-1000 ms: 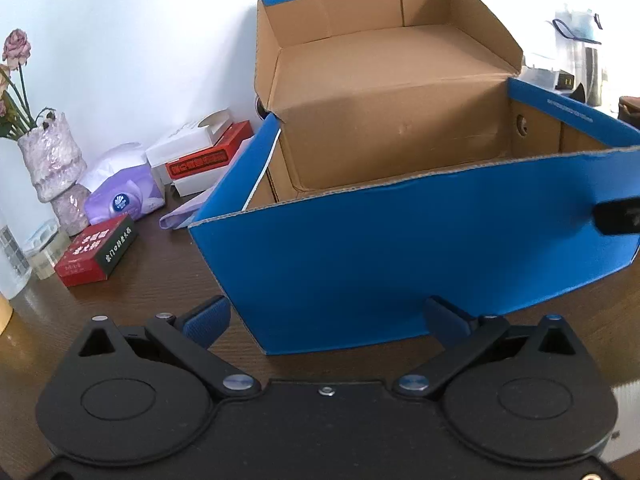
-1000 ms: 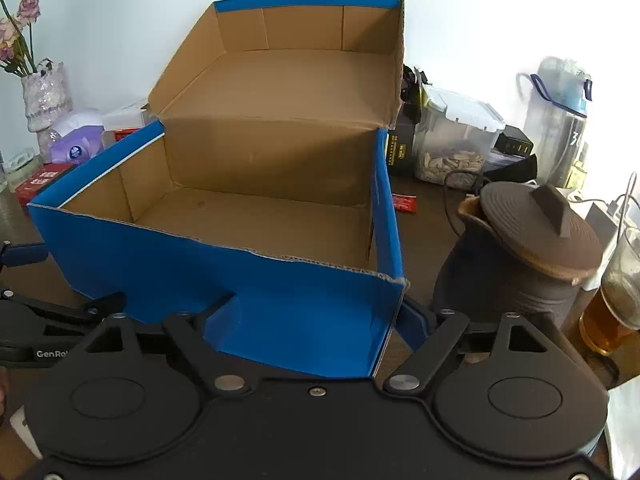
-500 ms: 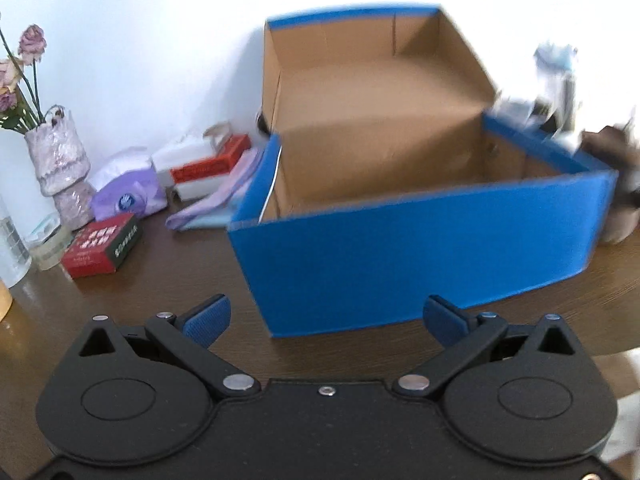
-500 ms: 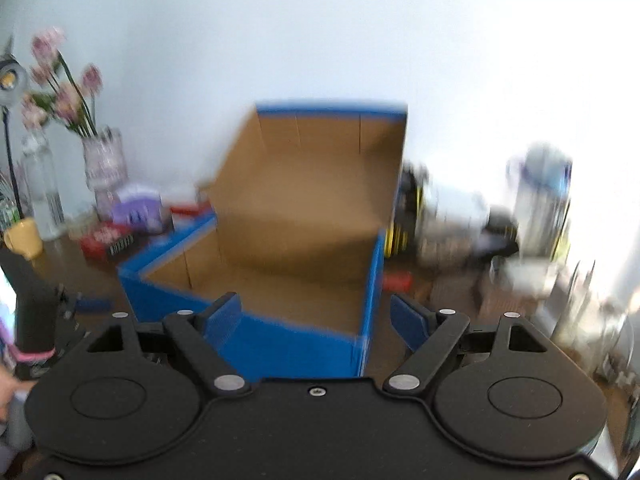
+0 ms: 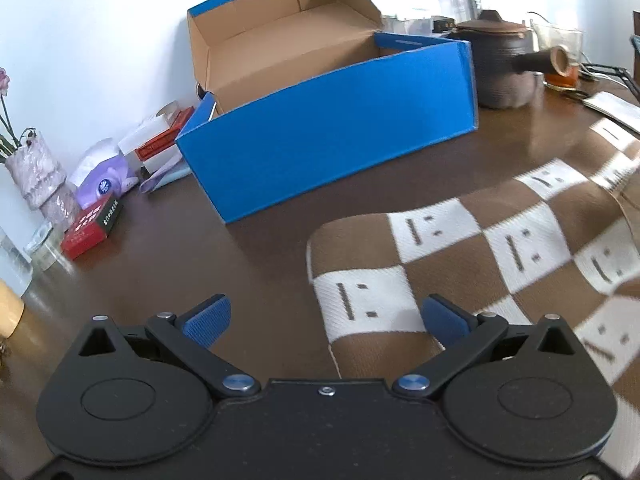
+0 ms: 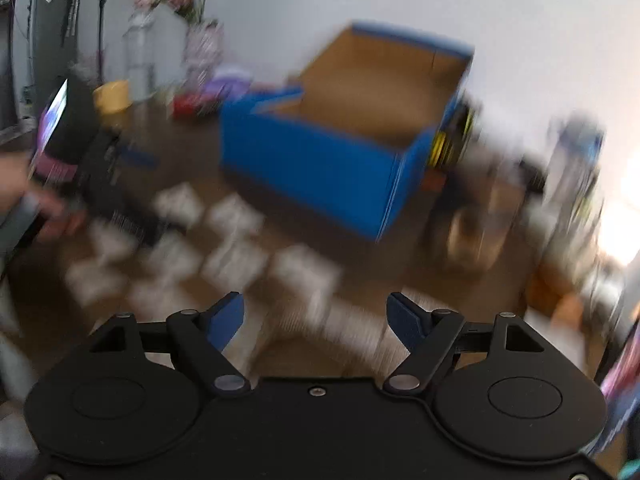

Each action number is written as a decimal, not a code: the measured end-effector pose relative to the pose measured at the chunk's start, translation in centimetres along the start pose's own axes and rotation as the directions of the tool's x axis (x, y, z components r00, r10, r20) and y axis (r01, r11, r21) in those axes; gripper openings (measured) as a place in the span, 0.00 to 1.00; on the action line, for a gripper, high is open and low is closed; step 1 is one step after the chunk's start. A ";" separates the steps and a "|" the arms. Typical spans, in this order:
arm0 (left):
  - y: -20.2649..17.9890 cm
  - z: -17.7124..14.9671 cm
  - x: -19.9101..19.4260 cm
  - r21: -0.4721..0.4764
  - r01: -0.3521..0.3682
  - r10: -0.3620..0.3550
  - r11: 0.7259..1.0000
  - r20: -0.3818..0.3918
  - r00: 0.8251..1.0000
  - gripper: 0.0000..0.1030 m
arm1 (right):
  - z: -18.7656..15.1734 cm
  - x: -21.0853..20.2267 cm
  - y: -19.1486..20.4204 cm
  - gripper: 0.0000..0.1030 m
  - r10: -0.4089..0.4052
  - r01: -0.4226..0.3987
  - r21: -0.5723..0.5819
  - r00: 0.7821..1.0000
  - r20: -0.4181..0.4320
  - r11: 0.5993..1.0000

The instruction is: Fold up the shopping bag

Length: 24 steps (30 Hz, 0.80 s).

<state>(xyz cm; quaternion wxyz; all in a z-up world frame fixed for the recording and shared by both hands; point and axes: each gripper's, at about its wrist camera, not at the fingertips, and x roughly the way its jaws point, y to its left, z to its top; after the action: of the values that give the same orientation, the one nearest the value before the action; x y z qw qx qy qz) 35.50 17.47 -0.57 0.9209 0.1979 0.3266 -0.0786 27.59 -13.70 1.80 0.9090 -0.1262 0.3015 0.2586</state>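
Observation:
The shopping bag (image 5: 480, 256) is brown and white checked cloth with small face marks. It lies flat on the dark wooden table (image 5: 200, 256), at the right of the left wrist view. My left gripper (image 5: 326, 318) is open, just above the bag's near left corner, holding nothing. In the blurred right wrist view the bag (image 6: 224, 256) lies in front of my right gripper (image 6: 316, 318), which is open and empty. The left gripper (image 6: 100, 184) with the person's hand shows there at the far left.
An open blue cardboard box (image 5: 332, 120) stands behind the bag. A dark clay teapot (image 5: 500, 64) is to its right. A red packet (image 5: 92, 224), tissue pack (image 5: 104, 184), small boxes (image 5: 156, 140) and a vase (image 5: 36, 176) sit at the left.
Both grippers have pulled back and up from the blue box. The checked bag has come into view in front of them. The right wrist view is blurred by motion.

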 end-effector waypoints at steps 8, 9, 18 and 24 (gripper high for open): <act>-1.1 -0.3 -9.1 -0.168 0.065 -0.037 0.984 0.163 0.986 1.00 | -5.4 -0.4 3.2 0.58 0.031 -0.035 -0.072 0.998 -0.057 0.997; -2.2 -0.8 -9.5 -0.152 0.107 -0.081 0.983 0.168 0.982 1.00 | -5.3 -0.6 3.6 0.58 0.023 -0.027 -0.081 0.998 -0.058 0.996; -3.7 -4.9 -5.4 -0.174 -0.016 0.020 0.985 0.023 1.000 1.00 | -0.6 -5.1 2.8 0.73 -0.014 0.048 -0.245 0.990 0.137 0.968; -3.4 -4.7 -5.1 -0.170 0.011 -0.010 0.985 0.006 1.000 1.00 | 3.4 4.8 -1.1 0.75 0.073 -0.069 -0.324 0.997 -0.001 0.944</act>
<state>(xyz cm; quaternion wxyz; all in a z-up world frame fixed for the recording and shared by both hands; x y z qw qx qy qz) 27.95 16.46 -1.77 0.9348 0.1166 0.3307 -0.0559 33.12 -11.43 1.58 0.8678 -0.2613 0.2542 0.3377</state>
